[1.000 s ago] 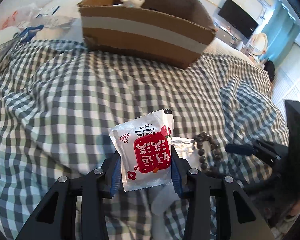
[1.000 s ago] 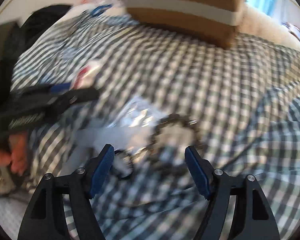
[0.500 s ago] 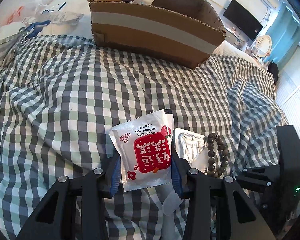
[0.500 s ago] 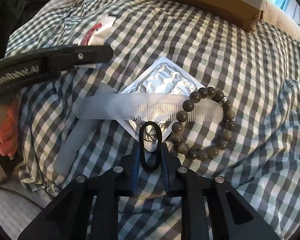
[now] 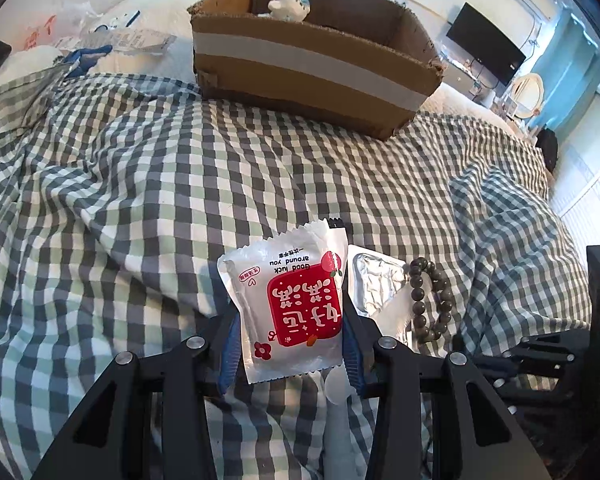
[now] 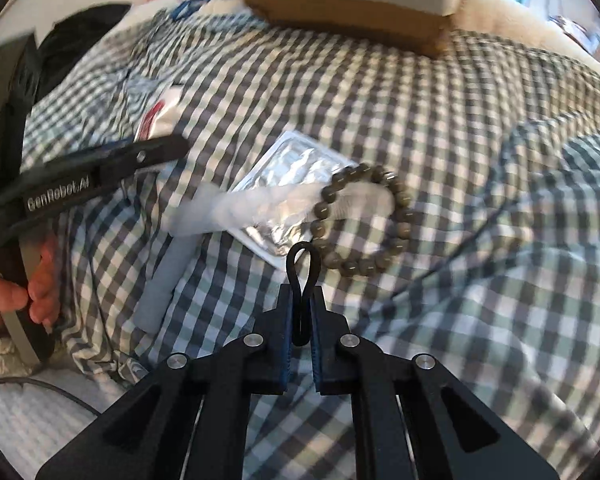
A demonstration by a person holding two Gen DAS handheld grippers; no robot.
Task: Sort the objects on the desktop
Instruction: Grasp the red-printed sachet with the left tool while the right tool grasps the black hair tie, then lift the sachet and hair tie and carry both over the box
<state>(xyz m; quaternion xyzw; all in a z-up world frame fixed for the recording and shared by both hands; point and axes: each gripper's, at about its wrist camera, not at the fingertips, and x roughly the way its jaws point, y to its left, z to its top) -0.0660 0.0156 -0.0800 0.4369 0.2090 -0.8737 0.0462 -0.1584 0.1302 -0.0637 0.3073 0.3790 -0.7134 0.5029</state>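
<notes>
While clenched on a thin black hair tie (image 6: 302, 280), right claw (image 6: 301, 312) could drop it; left claw (image 5: 288, 344), gripping a slippery snack packet (image 5: 290, 306), likewise, before reaching cardboard box (image 5: 312, 64).

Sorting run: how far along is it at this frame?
Done: one small figurine already sits in the cardboard box. In hand: left gripper clamps the snack packet; right gripper pinches the black hair tie. Left on the cloth: bead bracelet, foil blister pack, translucent comb.
</notes>
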